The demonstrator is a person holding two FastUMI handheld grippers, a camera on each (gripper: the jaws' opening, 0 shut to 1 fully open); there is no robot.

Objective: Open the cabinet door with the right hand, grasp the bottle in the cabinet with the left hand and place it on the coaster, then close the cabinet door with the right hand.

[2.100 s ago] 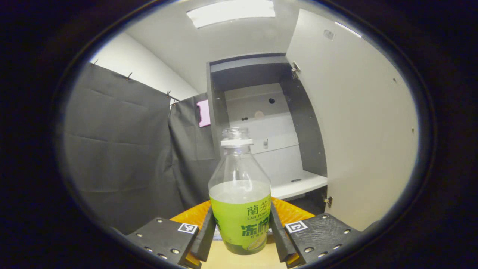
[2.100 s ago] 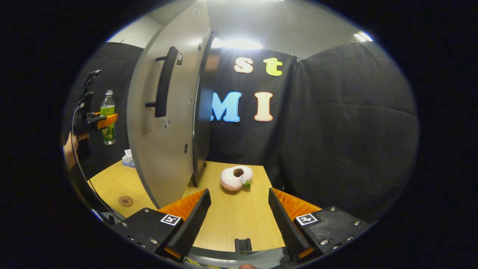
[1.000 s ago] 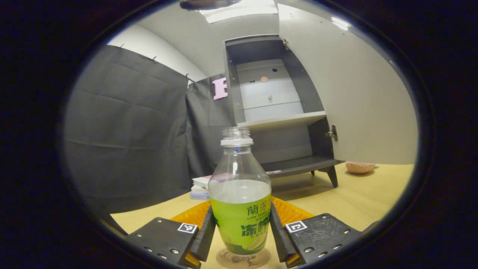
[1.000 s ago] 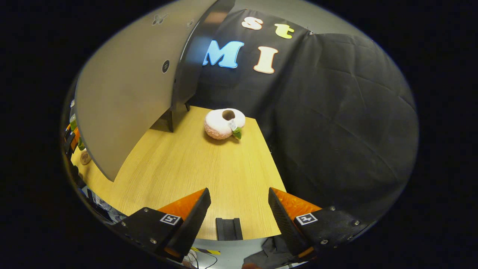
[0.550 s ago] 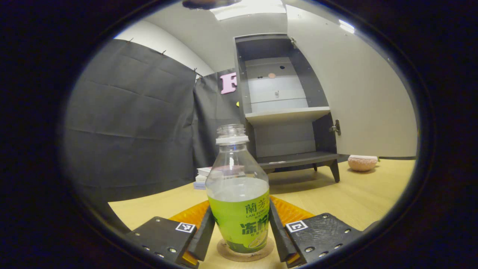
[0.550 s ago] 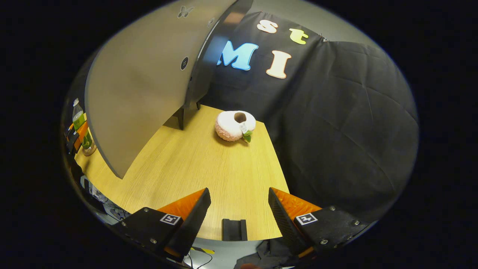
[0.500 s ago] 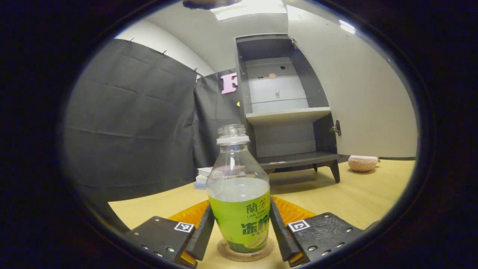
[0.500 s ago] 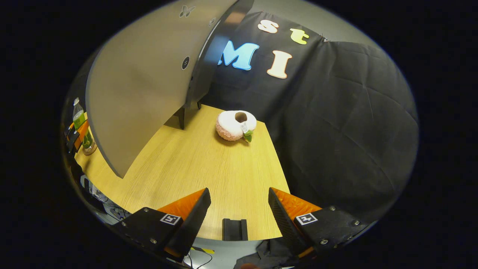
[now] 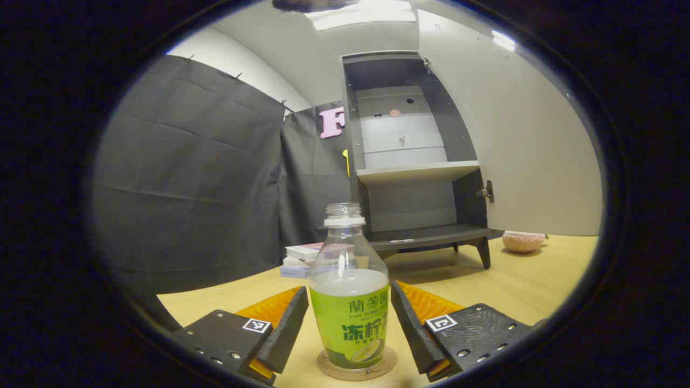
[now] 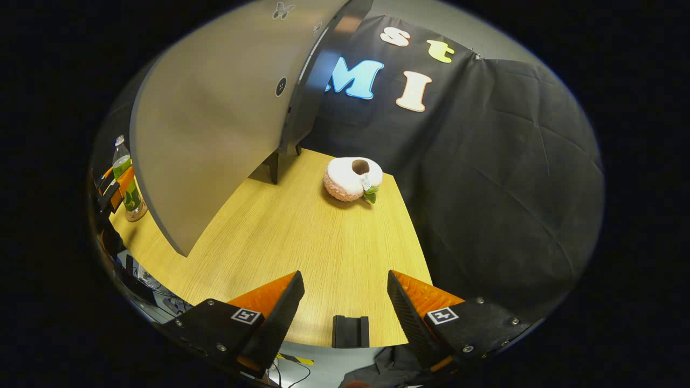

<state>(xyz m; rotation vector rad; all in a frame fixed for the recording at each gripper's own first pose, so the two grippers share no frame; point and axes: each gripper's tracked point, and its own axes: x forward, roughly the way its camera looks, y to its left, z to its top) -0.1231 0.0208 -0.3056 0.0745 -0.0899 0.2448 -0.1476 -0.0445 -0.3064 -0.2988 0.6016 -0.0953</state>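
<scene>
Left claw (image 9: 349,328): spread, one finger on each side of the bottle, a gap showing on both sides.
Bottle (image 9: 349,302): one, upright on the coaster (image 9: 357,371), on the counter (image 9: 512,285) in front of the cabinet.
Left gripper view alone: cabinet (image 9: 409,156) interior with one pale shelf (image 9: 415,172); a stack of small boxes (image 9: 303,260) beside the cabinet.
Right gripper view alone: outer face of the open door (image 10: 215,134); one plush ring toy (image 10: 353,179) with its hole and green tag; the bottle small at the far left edge.
Right claw (image 10: 345,312): spread, holding nothing, above the counter's near edge.
Count: two claws, one door.
</scene>
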